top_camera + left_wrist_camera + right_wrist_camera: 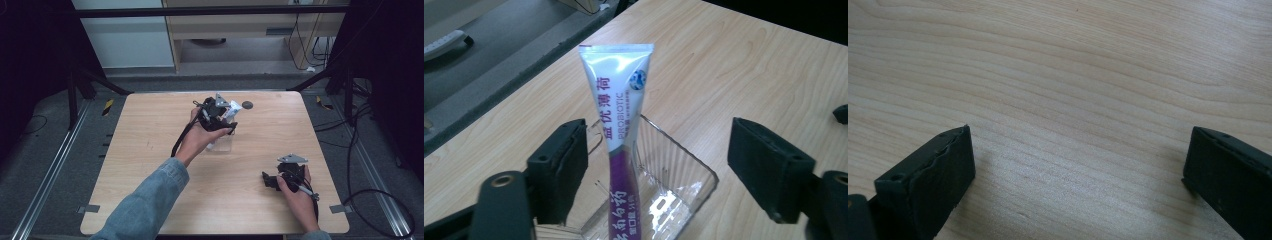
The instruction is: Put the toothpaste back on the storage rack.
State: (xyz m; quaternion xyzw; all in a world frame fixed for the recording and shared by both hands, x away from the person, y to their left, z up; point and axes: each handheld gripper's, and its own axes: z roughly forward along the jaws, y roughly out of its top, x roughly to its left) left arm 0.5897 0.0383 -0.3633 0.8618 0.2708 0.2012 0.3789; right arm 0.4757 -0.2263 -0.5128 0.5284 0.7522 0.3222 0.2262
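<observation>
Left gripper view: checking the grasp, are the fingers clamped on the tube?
No, the tube stands in the clear box with both fingers spread apart from it.

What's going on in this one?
A person works at a wooden table with tongs in each hand. The left tongs are open around a white and purple toothpaste tube, which stands up out of a clear plastic container; the jaws sit apart on either side of it and neither clearly presses it. The right tongs are open too, holding nothing, low over bare wood at the table's near right. A small dark disc lies near the far edge.
</observation>
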